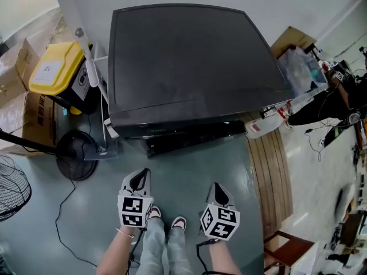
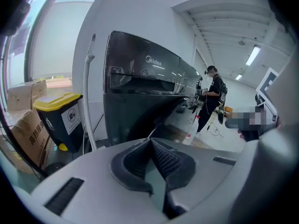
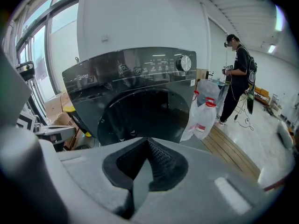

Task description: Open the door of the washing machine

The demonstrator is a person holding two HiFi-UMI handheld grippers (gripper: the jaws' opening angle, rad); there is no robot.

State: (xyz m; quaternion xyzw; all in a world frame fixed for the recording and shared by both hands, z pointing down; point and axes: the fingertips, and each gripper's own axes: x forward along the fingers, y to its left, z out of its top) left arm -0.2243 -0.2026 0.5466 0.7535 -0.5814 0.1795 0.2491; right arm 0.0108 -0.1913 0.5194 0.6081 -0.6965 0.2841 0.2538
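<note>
Fingers are pressed together, nothing pinched, on both the left gripper [image 1: 139,181] and right gripper [image 1: 217,191] — the door [image 3: 140,113] of the washing machine [image 1: 189,67] is seen straight ahead, probably squarer to the right one.

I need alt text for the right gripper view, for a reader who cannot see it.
A dark grey front-loading washing machine with a round door stands ahead of the right hand-held gripper, whose jaws are together and empty. White plastic jugs stand beside it; a person stands farther back.

The left gripper [image 1: 139,179] and right gripper [image 1: 217,188] angle downward side by side, fingers together.
</note>
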